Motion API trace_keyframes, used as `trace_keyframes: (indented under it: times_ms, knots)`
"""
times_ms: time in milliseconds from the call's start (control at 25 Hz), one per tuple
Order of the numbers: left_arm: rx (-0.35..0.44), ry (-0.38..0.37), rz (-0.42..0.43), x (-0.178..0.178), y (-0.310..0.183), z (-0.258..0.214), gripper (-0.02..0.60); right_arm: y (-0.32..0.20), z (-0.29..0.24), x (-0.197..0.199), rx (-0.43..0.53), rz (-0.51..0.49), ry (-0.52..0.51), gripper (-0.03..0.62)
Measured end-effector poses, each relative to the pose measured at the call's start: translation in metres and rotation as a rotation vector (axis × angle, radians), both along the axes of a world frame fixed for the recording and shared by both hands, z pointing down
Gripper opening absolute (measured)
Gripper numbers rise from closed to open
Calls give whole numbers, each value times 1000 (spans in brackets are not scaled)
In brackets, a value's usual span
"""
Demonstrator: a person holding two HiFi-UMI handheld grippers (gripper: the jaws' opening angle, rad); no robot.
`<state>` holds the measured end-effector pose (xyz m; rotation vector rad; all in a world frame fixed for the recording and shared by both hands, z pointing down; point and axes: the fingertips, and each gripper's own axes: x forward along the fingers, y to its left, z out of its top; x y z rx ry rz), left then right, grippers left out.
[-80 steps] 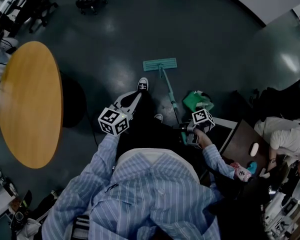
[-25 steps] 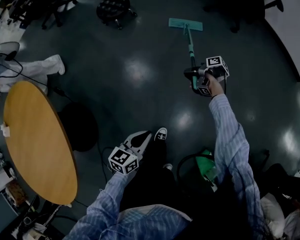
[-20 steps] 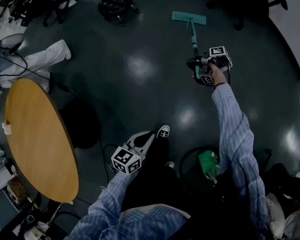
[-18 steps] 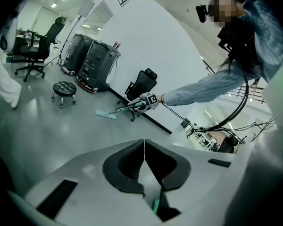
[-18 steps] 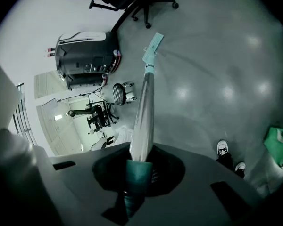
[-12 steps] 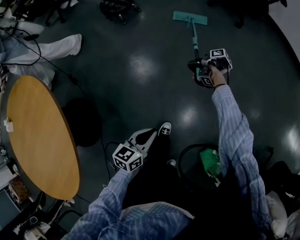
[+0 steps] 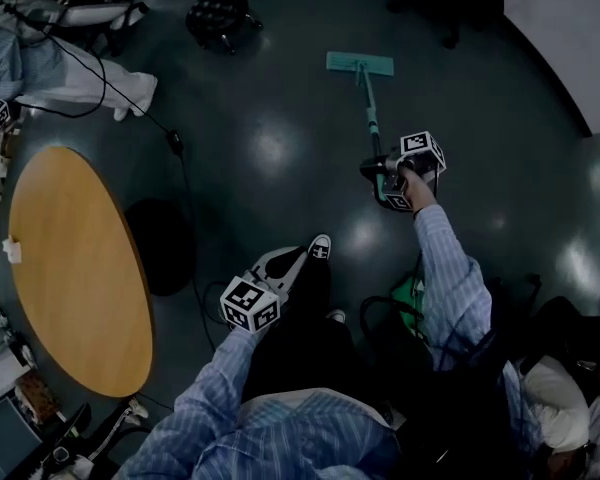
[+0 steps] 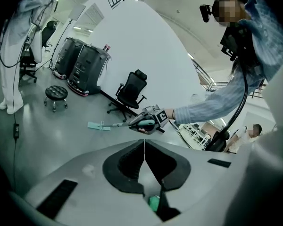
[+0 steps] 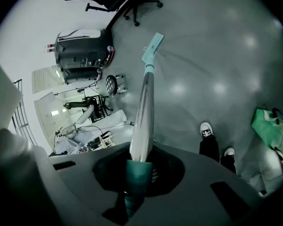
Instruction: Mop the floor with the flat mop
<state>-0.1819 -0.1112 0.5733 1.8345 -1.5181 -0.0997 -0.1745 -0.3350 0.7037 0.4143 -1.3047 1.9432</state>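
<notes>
The flat mop lies with its teal head (image 7: 360,64) flat on the dark floor, ahead of me, and its handle (image 7: 368,113) slants back to my right gripper (image 7: 385,173). That gripper is shut on the handle's teal grip. In the right gripper view the handle (image 9: 144,112) runs out from between the jaws of the right gripper (image 9: 139,166) to the mop head (image 9: 152,47). My left gripper (image 7: 280,263) hangs low by my left shoe, shut with nothing in it. From the left gripper (image 8: 144,157) I see the mop head (image 8: 99,125) and the right gripper (image 8: 148,121).
A round wooden table (image 7: 70,258) stands at the left. A black stool (image 7: 218,10) is at the far left of the mop. A cable (image 7: 180,168) trails over the floor, near a person in white trousers (image 7: 90,83). A green bag (image 7: 410,290) lies by my right side.
My right arm has drawn back toward my body and the mop head has slid nearer over the floor. The left gripper has stayed low and shut. The person at the far left has moved.
</notes>
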Motion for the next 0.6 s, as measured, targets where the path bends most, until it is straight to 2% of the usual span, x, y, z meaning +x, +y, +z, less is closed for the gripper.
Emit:
trace_keyframes:
  times_ms: [160,400,600]
  knots:
    - [17,4,16,17,17,-26,8,46,-23,37,-17,-9,11,40]
    - [20,-18,52,65,79,-20,8,147,-26,116,-40,5,4,40]
    - [33,-48,50,84,119,-25,8,224,-32,172,-51,-10,17,40]
